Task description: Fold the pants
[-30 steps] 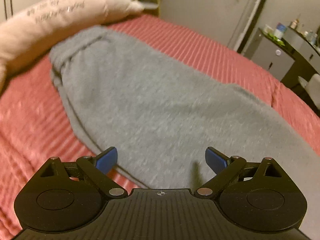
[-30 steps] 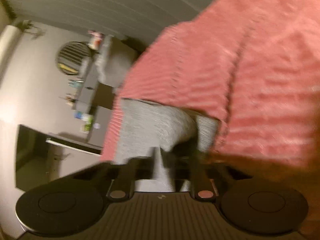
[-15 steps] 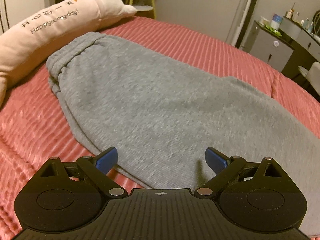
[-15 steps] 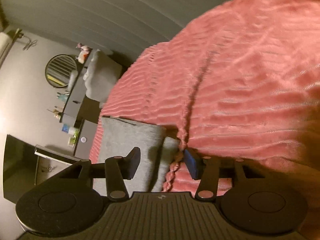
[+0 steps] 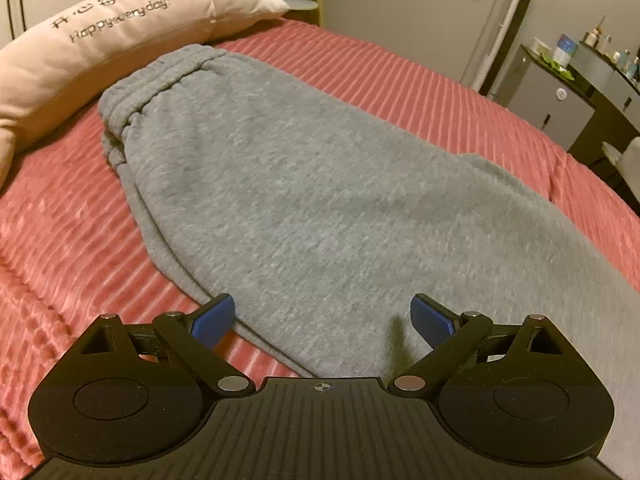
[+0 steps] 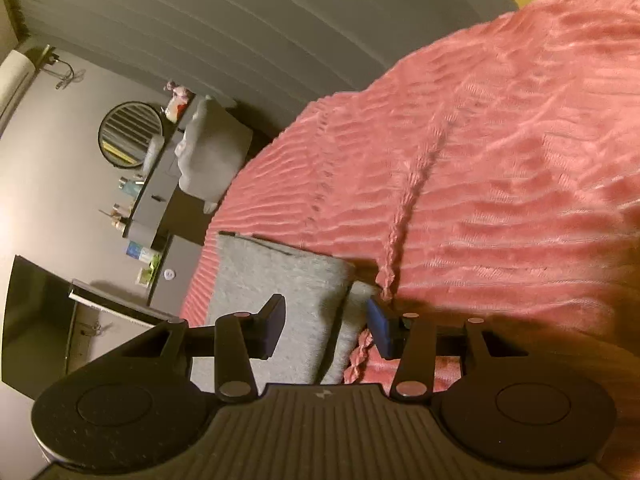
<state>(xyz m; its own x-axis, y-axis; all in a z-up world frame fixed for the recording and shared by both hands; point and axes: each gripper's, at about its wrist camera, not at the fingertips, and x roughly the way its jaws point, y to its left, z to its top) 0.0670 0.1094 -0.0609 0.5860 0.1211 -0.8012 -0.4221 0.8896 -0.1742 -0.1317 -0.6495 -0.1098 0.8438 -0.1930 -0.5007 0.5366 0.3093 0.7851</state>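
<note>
The grey pants lie flat on the bed, spread over a pink ribbed bedspread, folded lengthwise so the two legs are stacked. In the left wrist view the elastic waistband sits at the far end, bunched in soft ridges and close beside a long beige plush pillow that carries embroidered lettering; from there the cloth runs toward the camera and off to the right. The left tongs hang just above the near edge of the pants with their blue pads wide apart — nothing is between them but the fabric lying below, and the pads do not press on it. The right tongs are at the other end of the garment, over the leg cuffs, which show as two layers with the upper one set slightly back from the lower. Their jaws have just been opening; they now stand partly apart, one pad on either side of the cuff end, with a gap between pad and cloth on each side — so the cuffs lie loose on the bedspread rather than clamped. A braided seam in the bedspread runs away from the right pad. Past the bed edge stand a dark dresser with small bottles on it and a round mirror on the wall.
</note>
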